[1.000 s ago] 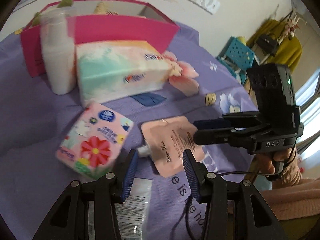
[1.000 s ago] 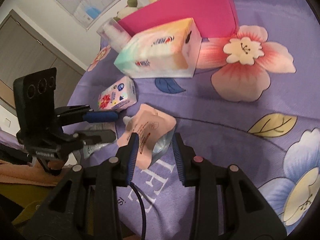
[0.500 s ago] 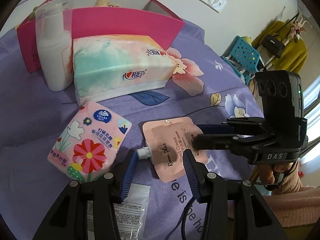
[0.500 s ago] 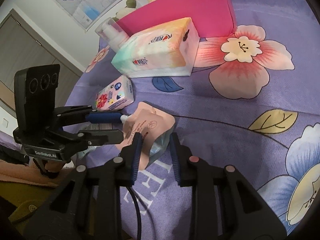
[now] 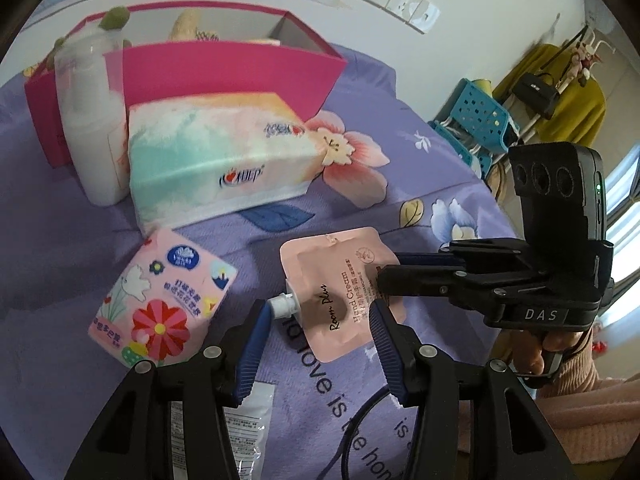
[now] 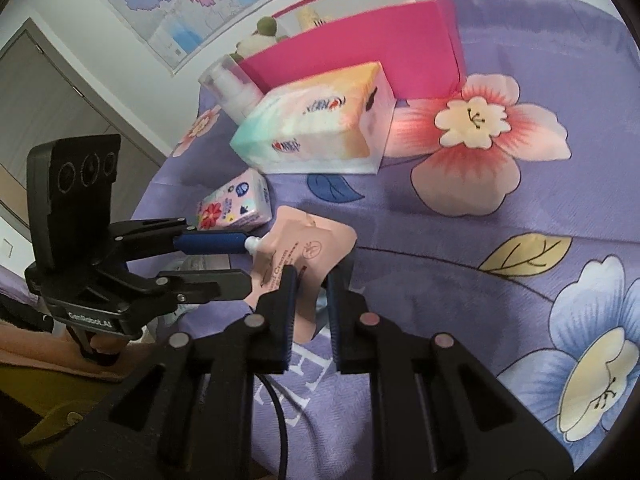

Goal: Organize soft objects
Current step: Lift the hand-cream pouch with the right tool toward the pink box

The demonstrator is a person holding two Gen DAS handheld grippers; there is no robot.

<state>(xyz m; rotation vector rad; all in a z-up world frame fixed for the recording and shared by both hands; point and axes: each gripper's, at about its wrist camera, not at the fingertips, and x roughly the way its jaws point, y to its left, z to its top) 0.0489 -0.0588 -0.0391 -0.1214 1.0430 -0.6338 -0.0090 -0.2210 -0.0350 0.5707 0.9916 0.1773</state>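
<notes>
A pink hand cream pouch (image 5: 336, 280) with a white spout lies on the purple flowered bedspread. My right gripper (image 6: 312, 280) is shut on the pouch's edge (image 6: 304, 256); it shows in the left wrist view (image 5: 386, 270) at the pouch's right side. My left gripper (image 5: 320, 328) is open, its fingers either side of the pouch's near end, the left one by the spout. A small pink tissue pack (image 5: 160, 304) lies left of the pouch. A large pastel tissue pack (image 5: 216, 160) lies behind.
A pink open box (image 5: 224, 64) with soft toys inside stands at the back, also in the right wrist view (image 6: 360, 48). A white pump bottle (image 5: 92, 120) stands against it. A clear plastic packet (image 5: 248, 420) lies under my left gripper. A blue crate (image 5: 476, 120) stands beyond the bed.
My right gripper has closed its fingers onto the pouch's edge. My left gripper has drawn back and up a little, staying open around the pouch's near end.
</notes>
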